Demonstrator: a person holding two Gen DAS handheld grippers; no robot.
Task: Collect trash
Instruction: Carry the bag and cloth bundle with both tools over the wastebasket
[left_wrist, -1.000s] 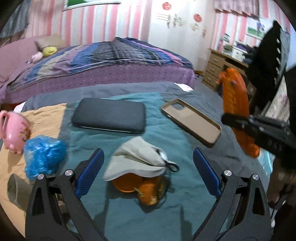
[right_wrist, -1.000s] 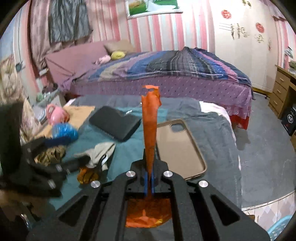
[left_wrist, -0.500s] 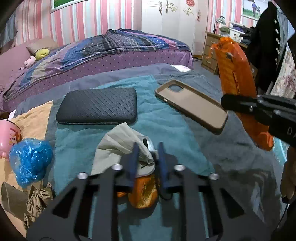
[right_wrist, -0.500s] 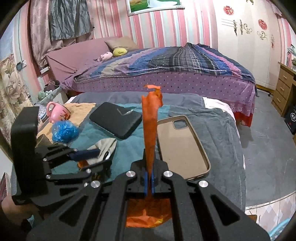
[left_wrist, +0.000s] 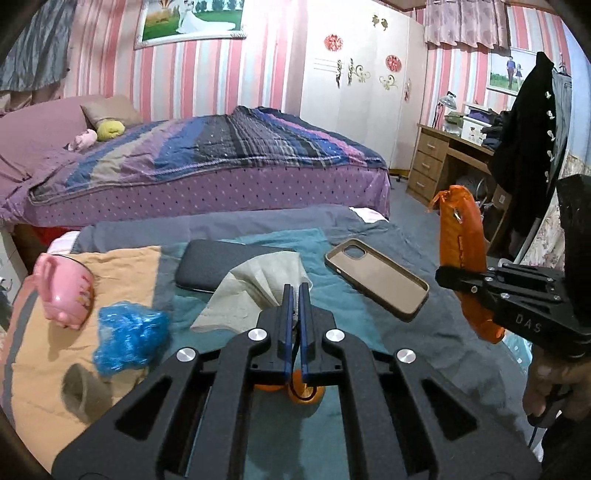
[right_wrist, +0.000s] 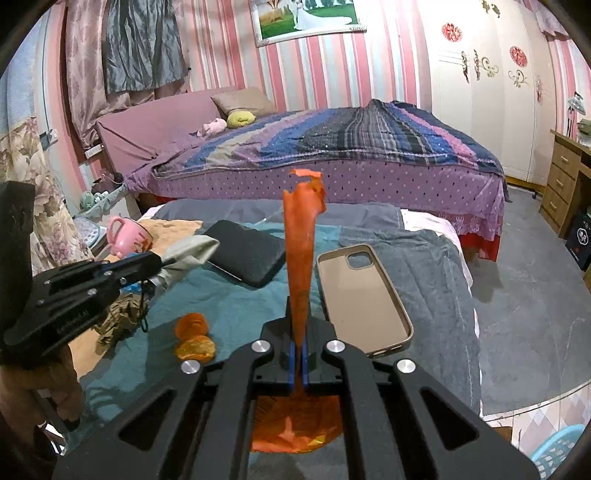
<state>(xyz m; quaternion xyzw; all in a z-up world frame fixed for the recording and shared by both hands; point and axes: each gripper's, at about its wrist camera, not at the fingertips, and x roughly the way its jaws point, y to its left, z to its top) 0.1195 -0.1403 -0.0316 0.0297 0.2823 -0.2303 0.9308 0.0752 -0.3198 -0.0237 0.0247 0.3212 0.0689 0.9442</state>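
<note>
1. Left wrist view: a tissue (left_wrist: 258, 288) is being pinched by the left gripper (left_wrist: 294, 295), above the teal cloth (left_wrist: 332, 295).
2. Right wrist view: an orange bag (right_wrist: 301, 258) is being clamped upright by the right gripper (right_wrist: 299, 354); orange peels (right_wrist: 194, 338) are lying on the cloth.

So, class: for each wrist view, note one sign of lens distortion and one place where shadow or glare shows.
Left wrist view: dark corners, the pink-striped wall curves; the shut left tool shadows the teal cloth. Right wrist view: the grey floor bows at the edge; light glares on the white wardrobe doors.
</note>
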